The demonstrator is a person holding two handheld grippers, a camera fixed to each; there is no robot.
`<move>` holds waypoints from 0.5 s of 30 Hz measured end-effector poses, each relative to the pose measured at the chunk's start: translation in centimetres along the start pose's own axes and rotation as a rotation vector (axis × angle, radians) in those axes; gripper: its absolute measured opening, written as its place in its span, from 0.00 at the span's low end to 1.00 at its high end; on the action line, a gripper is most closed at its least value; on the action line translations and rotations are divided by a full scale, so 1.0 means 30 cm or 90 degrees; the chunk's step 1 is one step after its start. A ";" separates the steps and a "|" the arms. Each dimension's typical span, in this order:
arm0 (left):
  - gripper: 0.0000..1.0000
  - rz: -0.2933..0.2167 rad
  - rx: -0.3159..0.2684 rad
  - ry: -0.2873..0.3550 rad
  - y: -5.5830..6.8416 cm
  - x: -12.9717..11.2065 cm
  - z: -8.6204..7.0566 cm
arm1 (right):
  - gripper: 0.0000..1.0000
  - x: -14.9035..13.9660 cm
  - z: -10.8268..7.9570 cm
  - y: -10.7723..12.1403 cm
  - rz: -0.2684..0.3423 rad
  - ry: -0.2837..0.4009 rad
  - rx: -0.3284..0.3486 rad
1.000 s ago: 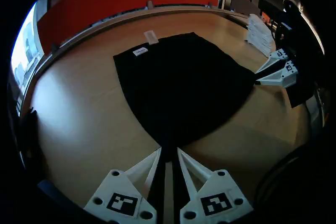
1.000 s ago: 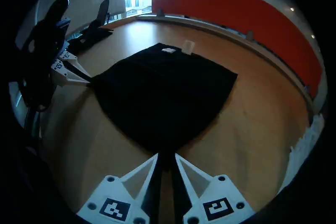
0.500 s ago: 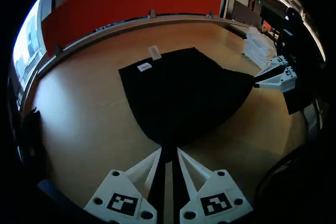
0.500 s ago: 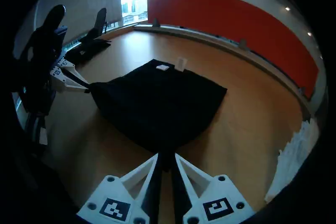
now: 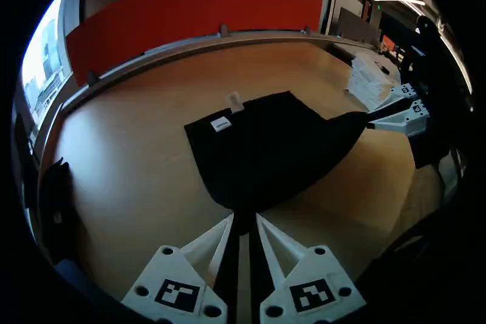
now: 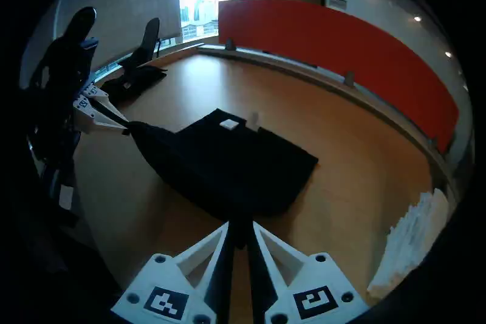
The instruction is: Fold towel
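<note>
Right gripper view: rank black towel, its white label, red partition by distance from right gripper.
1. Black towel: pinched in the right gripper, straight ahead.
2. White label: near the towel's far edge.
3. Red partition: at the back, to the right.

A broad wooden counter carries a black towel near its middle, the far part lying flat. A small white item stands just beyond the towel's far edge. At the right lies a white stack, perhaps folded cloths.
</note>
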State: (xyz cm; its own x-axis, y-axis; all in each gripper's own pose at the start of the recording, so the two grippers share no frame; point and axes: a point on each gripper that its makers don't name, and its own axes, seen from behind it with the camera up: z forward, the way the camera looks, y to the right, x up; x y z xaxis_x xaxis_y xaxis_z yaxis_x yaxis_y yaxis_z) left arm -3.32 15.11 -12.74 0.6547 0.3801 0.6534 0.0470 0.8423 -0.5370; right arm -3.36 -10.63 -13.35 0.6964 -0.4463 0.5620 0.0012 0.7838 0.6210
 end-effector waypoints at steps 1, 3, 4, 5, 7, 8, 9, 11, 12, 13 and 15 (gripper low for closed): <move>0.10 -0.001 0.000 0.000 0.003 0.002 -0.009 | 0.13 0.005 -0.007 -0.001 -0.001 0.001 0.001; 0.10 -0.003 -0.001 -0.001 0.009 0.005 -0.028 | 0.13 0.017 -0.023 -0.004 -0.002 0.002 0.003; 0.10 -0.004 -0.002 -0.001 0.012 0.006 -0.036 | 0.13 0.022 -0.031 -0.005 -0.004 0.003 0.003; 0.10 -0.005 -0.003 -0.001 0.015 0.008 -0.045 | 0.13 0.027 -0.039 -0.006 -0.005 0.003 0.004; 0.10 -0.007 -0.004 0.000 0.020 0.012 -0.060 | 0.13 0.036 -0.052 -0.008 -0.008 0.004 0.004; 0.09 -0.008 -0.005 0.001 0.022 0.015 -0.068 | 0.13 0.040 -0.059 -0.009 -0.010 0.004 0.005; 0.09 -0.010 -0.006 0.002 0.024 0.018 -0.075 | 0.13 0.044 -0.065 -0.011 -0.012 0.004 0.005; 0.10 -0.014 -0.006 0.005 0.023 0.026 -0.088 | 0.13 0.050 -0.076 -0.015 -0.014 0.004 0.005; 0.10 -0.016 -0.006 0.007 0.023 0.030 -0.094 | 0.13 0.053 -0.081 -0.017 -0.015 0.004 0.006; 0.10 -0.018 -0.006 0.008 0.022 0.034 -0.100 | 0.13 0.056 -0.085 -0.019 -0.015 0.005 0.006; 0.09 -0.022 -0.007 0.011 0.022 0.043 -0.111 | 0.13 0.062 -0.094 -0.024 -0.014 0.005 0.006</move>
State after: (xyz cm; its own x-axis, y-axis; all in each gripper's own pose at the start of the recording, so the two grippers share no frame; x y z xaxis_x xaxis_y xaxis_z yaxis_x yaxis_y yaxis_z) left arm 0.08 14.87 -14.02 0.6655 0.3441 0.6623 0.0784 0.8502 -0.5205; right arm -0.05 -10.81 -14.28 0.7021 -0.4597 0.5438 0.0099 0.7699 0.6381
